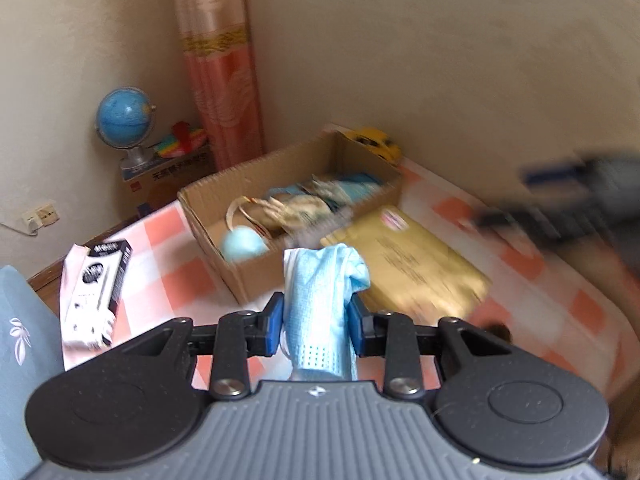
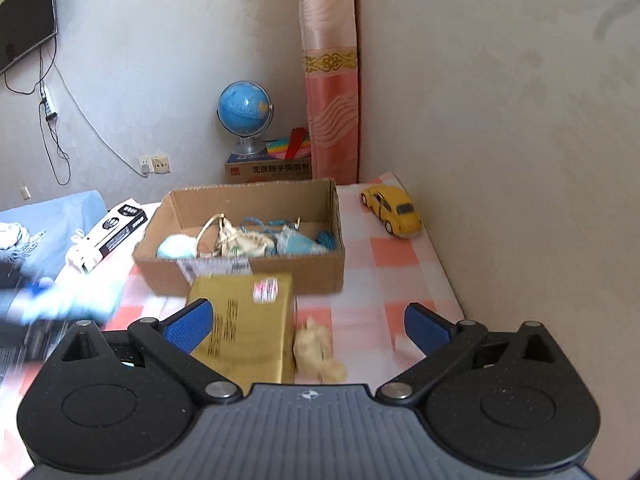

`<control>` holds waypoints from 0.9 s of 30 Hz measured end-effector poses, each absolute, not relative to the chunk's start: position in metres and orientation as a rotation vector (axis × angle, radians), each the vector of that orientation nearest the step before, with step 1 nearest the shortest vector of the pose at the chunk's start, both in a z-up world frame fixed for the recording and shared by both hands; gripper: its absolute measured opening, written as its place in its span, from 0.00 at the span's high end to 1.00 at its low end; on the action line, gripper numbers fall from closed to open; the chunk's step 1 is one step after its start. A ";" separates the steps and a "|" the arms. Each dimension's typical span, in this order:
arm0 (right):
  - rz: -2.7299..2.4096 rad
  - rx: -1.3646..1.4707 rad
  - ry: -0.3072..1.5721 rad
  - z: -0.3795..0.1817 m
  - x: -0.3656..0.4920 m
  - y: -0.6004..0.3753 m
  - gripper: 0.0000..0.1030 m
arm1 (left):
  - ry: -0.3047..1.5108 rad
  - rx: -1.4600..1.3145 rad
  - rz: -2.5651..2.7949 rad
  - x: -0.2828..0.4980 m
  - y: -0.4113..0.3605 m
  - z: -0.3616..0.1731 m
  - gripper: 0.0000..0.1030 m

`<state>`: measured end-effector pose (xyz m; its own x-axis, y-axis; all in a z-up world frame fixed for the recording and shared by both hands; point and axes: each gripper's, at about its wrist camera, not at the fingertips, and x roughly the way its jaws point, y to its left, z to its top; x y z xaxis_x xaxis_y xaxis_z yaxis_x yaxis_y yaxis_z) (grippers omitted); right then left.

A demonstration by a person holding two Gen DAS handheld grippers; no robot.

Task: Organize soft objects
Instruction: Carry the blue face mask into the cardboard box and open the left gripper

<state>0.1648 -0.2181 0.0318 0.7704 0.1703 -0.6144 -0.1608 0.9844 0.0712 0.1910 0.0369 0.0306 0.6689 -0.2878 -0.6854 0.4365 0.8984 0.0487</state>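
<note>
My left gripper is shut on a light blue face mask, which stands bunched between the blue pads, above the checkered cloth in front of the cardboard box. The box holds a pale blue ball, a cream drawstring pouch and other blue soft things. My right gripper stands wide open with nothing pressed between its fingers; below it lie a gold packet and a small beige plush toy. The right gripper shows as a dark blur at the right of the left wrist view.
A yellow toy car sits by the wall at the back right. A black-and-white carton lies left of the box. A globe stands on a printed box in the corner beside a pink curtain. Blue bedding lies at the left.
</note>
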 end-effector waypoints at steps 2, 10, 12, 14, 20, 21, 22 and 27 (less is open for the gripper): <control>0.174 0.020 0.665 0.027 0.153 -0.221 0.00 | 0.730 0.212 -0.378 0.214 0.034 0.034 0.70; 0.168 0.051 0.665 0.020 0.124 -0.231 0.00 | 0.798 0.145 -0.227 0.312 0.030 0.031 0.69; 0.161 0.049 0.658 0.021 0.120 -0.233 0.00 | 0.826 0.141 -0.190 0.330 0.028 0.026 0.69; 0.157 0.051 0.653 0.023 0.118 -0.237 0.00 | 0.839 0.136 -0.165 0.344 0.027 0.022 0.69; 0.147 0.066 0.654 0.023 0.116 -0.243 0.00 | 0.832 0.131 -0.090 0.362 0.022 0.012 0.41; 0.148 0.067 0.656 0.022 0.116 -0.243 0.00 | 0.823 0.135 -0.084 0.361 0.022 0.012 0.29; 0.151 0.068 0.656 0.021 0.117 -0.243 0.00 | 0.813 0.142 -0.078 0.360 0.021 0.012 0.20; 0.158 0.074 0.659 0.020 0.117 -0.244 0.00 | 0.777 0.155 -0.088 0.345 0.023 0.020 0.12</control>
